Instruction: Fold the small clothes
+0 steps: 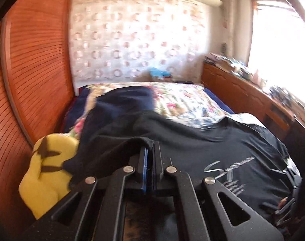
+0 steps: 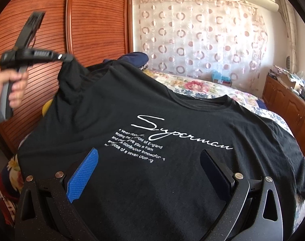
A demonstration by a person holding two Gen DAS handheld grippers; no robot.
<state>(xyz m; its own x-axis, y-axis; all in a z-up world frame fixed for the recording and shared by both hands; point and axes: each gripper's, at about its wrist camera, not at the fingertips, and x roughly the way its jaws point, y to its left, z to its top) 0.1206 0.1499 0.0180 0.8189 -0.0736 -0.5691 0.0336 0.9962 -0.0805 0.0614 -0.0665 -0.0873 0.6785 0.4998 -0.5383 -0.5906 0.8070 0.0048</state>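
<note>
A black T-shirt (image 2: 172, 120) with white "Superman" script lies front up on the floral bed. My left gripper (image 1: 150, 146) is shut on the shirt's left sleeve edge (image 1: 132, 140), and the cloth hangs from its jaws above the bed. From the right wrist view the left gripper (image 2: 67, 57) shows at the upper left, held by a hand (image 2: 13, 84), with the sleeve stretched up to it. My right gripper (image 2: 150, 158) is open low over the shirt's lower front, blue pad (image 2: 84, 172) on the left, dark pad (image 2: 216, 170) on the right, nothing pinched between them.
A yellow plush toy (image 1: 44, 172) sits at the bed's left edge by the slatted wooden wardrobe (image 1: 32, 70). A dark navy garment (image 1: 120, 104) lies further up the floral bedspread (image 1: 188, 104). A cluttered wooden dresser (image 1: 252, 96) runs along the right under a bright window.
</note>
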